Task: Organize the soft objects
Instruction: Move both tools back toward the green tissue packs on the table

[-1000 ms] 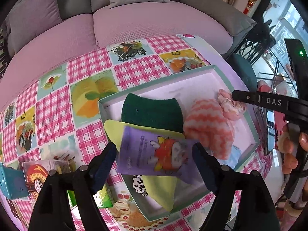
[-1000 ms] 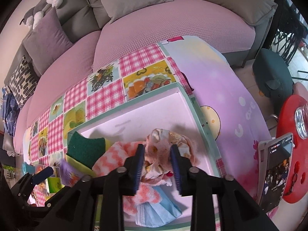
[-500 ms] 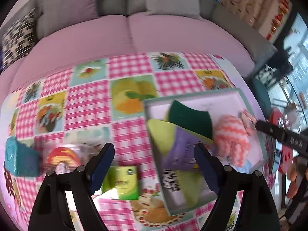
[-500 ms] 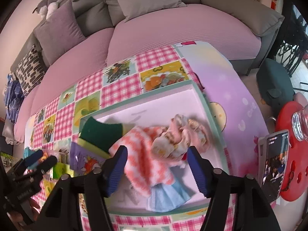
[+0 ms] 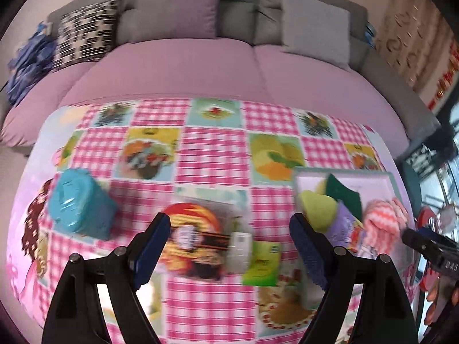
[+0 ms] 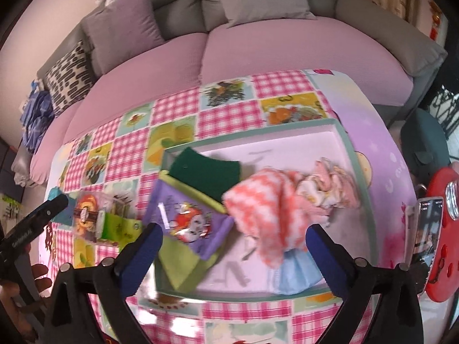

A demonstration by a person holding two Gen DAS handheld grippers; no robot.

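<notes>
A shallow teal-rimmed tray (image 6: 341, 127) on the checkered table holds a dark green sponge (image 6: 205, 170), a purple pouch (image 6: 188, 223) on a yellow-green cloth (image 6: 179, 268), a pink-and-white fluffy cloth (image 6: 269, 197), a floral fabric bundle (image 6: 330, 183) and a light blue mask (image 6: 295, 271). My right gripper (image 6: 233, 253) is open and empty above the tray's front. My left gripper (image 5: 229, 248) is open and empty over a clear snack pack (image 5: 193, 238), with a green packet (image 5: 262, 262) beside it. The tray (image 5: 393, 182) lies to its right.
A teal wipes pack (image 5: 79, 202) lies at the table's left. A pink sofa (image 5: 186, 66) with cushions runs behind the table. A phone (image 6: 424, 239) and a red stool (image 6: 443, 235) stand off the table's right edge.
My right gripper let go of the floral bundle, opened wide and drew back. My left gripper swung left, away from the tray, to over the snack pack.
</notes>
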